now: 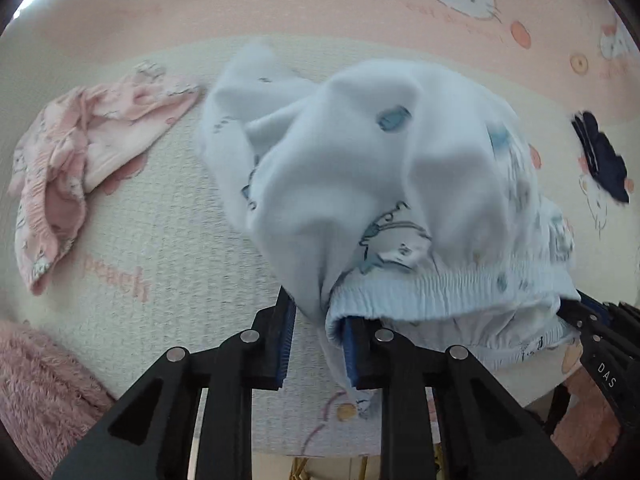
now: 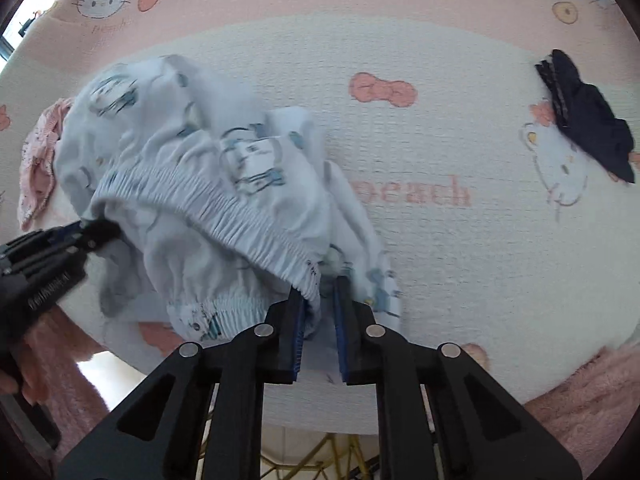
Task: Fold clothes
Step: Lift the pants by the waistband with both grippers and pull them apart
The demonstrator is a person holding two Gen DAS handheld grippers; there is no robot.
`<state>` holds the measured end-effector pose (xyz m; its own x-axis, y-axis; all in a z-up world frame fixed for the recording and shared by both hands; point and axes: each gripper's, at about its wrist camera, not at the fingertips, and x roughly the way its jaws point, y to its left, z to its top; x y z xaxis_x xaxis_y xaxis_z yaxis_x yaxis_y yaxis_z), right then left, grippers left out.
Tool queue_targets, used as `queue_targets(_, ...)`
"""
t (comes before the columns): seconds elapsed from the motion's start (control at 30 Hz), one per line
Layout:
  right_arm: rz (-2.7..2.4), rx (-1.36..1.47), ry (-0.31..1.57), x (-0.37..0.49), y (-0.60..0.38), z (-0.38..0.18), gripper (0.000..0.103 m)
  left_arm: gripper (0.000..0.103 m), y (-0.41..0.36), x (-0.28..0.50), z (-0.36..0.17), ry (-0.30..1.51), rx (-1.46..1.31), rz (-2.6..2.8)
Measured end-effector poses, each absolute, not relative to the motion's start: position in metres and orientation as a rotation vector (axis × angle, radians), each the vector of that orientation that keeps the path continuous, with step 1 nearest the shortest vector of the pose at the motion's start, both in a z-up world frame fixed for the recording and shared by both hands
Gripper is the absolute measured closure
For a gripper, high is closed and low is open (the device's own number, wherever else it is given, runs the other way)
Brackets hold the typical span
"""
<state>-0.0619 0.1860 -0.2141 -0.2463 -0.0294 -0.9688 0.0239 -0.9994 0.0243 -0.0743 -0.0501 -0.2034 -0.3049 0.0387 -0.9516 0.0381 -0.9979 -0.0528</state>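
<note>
Here I have both grippers, left gripper [image 1: 318, 320] and right gripper [image 2: 320, 300], clamped on the waistband of the pale blue shorts [image 1: 360, 168] at mid-frame

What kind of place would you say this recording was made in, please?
Probably a home: a cartoon-cat blanket covers the surface, small clothes lie on it, pale blue shorts and a pink garment, beside fluffy pink fabric.

Pale blue printed cotton shorts [image 1: 360, 184]: motion-blurred, print unreadable. Dark navy crumpled garment [image 2: 588, 120]: smeared, type indeterminate. Pink printed garment [image 2: 38, 160]: mostly hidden behind shorts.
</note>
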Motion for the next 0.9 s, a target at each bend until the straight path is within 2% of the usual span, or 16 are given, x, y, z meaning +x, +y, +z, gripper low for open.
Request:
queue_targets(0.07, -2.480, 1.898, -0.010, -0.056, 0.194, -0.207, 0.087, 0.081, -0.069, -0.069, -0.191, -0.194, -1.813, 2.561)
queue_targets(0.2, -2.516, 1.808, 0.053, -0.050, 0.182, -0.181, 0.087, 0.081, -0.083, -0.053, -0.149, -0.197, -1.653, 2.665)
queue_targets(0.27, -2.464, 1.748, 0.060, -0.047, 0.172, -0.174, 0.094, 0.087, -0.060, -0.057, -0.135, -0.259, -1.570, 2.686)
queue_targets(0.37, -2.252, 1.745, -0.055, -0.043, 0.158, -0.188, 0.096, 0.095, -0.044, -0.063, -0.120, -0.341, -1.514, 2.665)
queue_targets(0.43, -2.217, 1.815, -0.058, -0.038, 0.153, -0.205, 0.097, 0.096, -0.036, -0.062, -0.104, -0.402, -1.446, 2.644)
queue_targets(0.5, -2.253, 1.808, -0.033, -0.035, 0.155, -0.198, 0.097, 0.096, -0.025, -0.052, -0.074, -0.413, -1.334, 2.624)
queue_targets(0.63, -2.429, 1.616, -0.065, -0.041, 0.166, -0.125, 0.097, 0.096, -0.018, -0.038, 0.002, -0.387, -1.073, 2.622)
queue_targets(0.77, -2.433, 1.278, -0.473, -0.040, 0.202, -0.024, 0.097, 0.096, -0.016, -0.030, 0.055, -0.348, -0.923, 2.593)
queue_targets(0.8, -2.450, 1.217, -0.497, -0.039, 0.205, -0.003, 0.097, 0.096, -0.013, -0.030, 0.061, -0.314, -0.925, 2.595)
queue_targets(0.9, -2.574, 1.158, -0.274, -0.029, 0.184, 0.034, 0.094, 0.096, -0.004, -0.032, 0.058, -0.259, -0.960, 2.587)
